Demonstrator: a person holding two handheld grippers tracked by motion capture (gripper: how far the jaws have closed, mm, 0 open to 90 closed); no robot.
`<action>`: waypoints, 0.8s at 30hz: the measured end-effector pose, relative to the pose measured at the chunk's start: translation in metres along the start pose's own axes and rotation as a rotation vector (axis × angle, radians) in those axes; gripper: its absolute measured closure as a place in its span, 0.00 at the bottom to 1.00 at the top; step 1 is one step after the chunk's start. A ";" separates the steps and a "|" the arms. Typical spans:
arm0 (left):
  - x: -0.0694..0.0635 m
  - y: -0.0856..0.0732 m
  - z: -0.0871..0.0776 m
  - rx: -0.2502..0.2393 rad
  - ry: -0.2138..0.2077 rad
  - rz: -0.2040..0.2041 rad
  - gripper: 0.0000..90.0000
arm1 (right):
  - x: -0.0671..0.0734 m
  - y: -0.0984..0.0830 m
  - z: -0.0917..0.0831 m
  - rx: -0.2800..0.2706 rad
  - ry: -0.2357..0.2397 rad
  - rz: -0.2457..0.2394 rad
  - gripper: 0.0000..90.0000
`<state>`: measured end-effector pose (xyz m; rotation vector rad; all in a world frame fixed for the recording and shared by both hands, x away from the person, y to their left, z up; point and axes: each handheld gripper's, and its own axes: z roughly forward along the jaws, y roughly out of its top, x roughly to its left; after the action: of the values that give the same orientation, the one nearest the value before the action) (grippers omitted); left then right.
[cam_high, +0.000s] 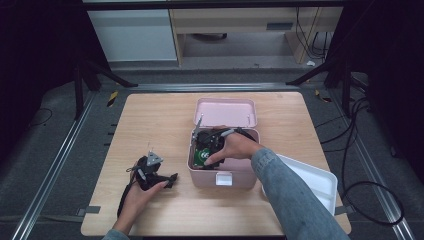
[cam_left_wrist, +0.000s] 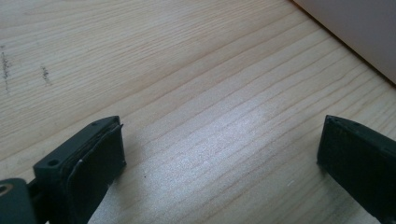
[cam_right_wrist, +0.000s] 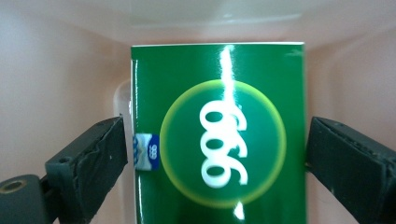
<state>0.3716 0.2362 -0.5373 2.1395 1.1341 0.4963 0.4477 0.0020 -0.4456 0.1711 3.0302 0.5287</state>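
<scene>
Fingers (cam_right_wrist: 91, 158) of the right gripper (cam_right_wrist: 215, 154) straddle the green box (cam_right_wrist: 217, 135) lengthwise, wide apart, gripping nothing; left gripper (cam_left_wrist: 219, 158) gapes empty over the bench (cam_left_wrist: 187, 70).

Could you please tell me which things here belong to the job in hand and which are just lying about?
In the job:
green box, between the right gripper jaws
pink case with its lid open

Lying about:
white tray
left gripper, open over the bare table
</scene>
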 end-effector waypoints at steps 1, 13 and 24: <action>0.000 0.000 0.000 0.000 0.000 0.000 0.00 | 0.000 -0.001 -0.002 -0.008 -0.009 -0.002 0.07; 0.000 0.000 0.000 -0.001 0.000 0.000 0.00 | 0.001 -0.023 -0.057 -0.148 -0.089 0.076 0.13; 0.000 0.000 0.000 -0.003 0.002 -0.004 0.00 | -0.002 -0.074 -0.112 -0.256 -0.200 0.202 0.24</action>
<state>0.3714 0.2359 -0.5376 2.1344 1.1371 0.4980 0.4331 -0.1045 -0.3659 0.4872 2.7355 0.8520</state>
